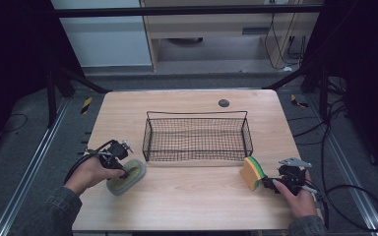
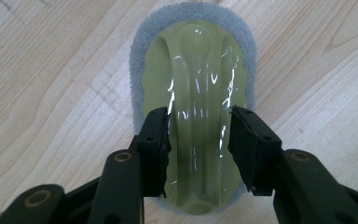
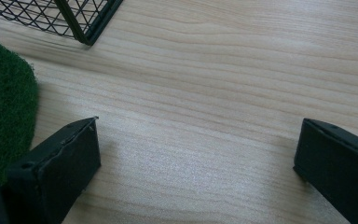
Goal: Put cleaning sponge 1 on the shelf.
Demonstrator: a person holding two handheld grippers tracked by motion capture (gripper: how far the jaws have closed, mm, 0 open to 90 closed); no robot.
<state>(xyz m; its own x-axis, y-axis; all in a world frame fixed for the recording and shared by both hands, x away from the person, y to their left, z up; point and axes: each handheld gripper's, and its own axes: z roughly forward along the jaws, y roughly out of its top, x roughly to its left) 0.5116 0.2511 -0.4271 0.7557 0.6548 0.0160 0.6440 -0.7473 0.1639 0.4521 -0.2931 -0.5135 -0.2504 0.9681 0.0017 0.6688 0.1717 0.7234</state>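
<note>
While right tool gapes, left tool grips scrubber.

Both sleeves are a dark olive-grey, kind of denim-looking, cuffs ending at the wrists. Near the wire basket, the left gripper is all black with a black cable looping off its back. Its jaws are matte black plastic blocks with ribbed inner pads and brass-coloured pivot screws. The right gripper, off the basket's other corner, wears a grey three-cornered plate on top, and its cable trails away.
</note>
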